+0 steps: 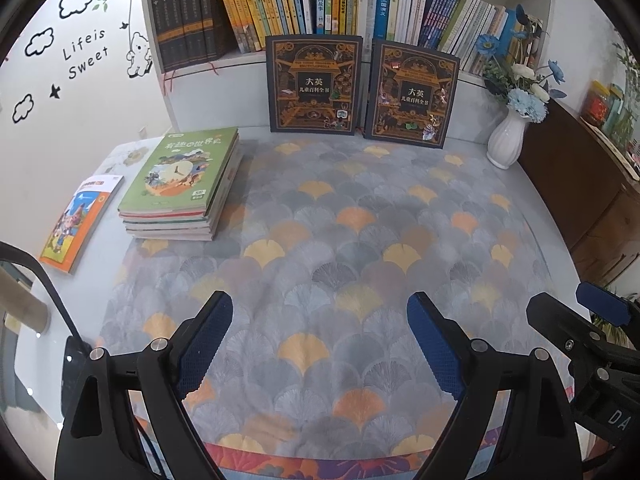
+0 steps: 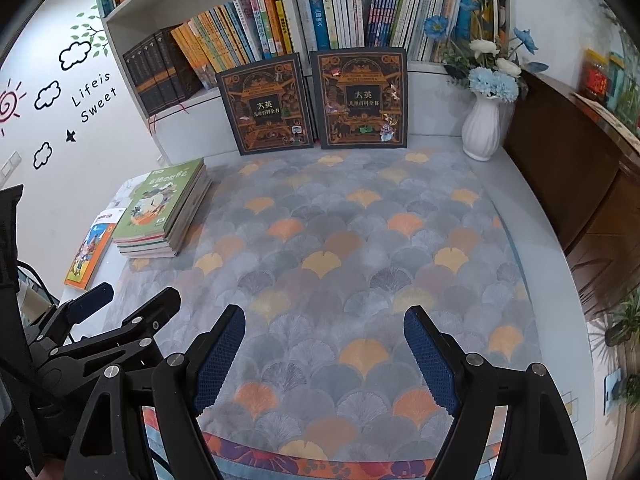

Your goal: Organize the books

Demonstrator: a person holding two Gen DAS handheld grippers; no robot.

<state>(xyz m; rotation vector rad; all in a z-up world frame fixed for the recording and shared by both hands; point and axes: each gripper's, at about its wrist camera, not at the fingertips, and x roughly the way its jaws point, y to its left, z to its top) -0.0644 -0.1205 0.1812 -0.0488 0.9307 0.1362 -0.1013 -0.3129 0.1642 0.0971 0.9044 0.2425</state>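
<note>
Both my left gripper (image 1: 320,344) and right gripper (image 2: 324,360) hover with fingers wide, holding nothing. On the desk (image 1: 360,240), a green-topped stack (image 1: 184,188) lies squared; one orange book (image 1: 80,224) lies apart beside it, possibly unsorted.

Books on the table and on the shelf

Two big dark books (image 1: 314,85) (image 1: 410,95) with gold pictures stand up side by side, leaning back on the shelf. A pile of thin books (image 1: 182,188) with a green one on top lies flat at the left. An orange book (image 1: 82,222) lies flat just beside the pile, nearer the wall. Many more books (image 1: 304,4) stand in rows on the shelf behind.
</note>
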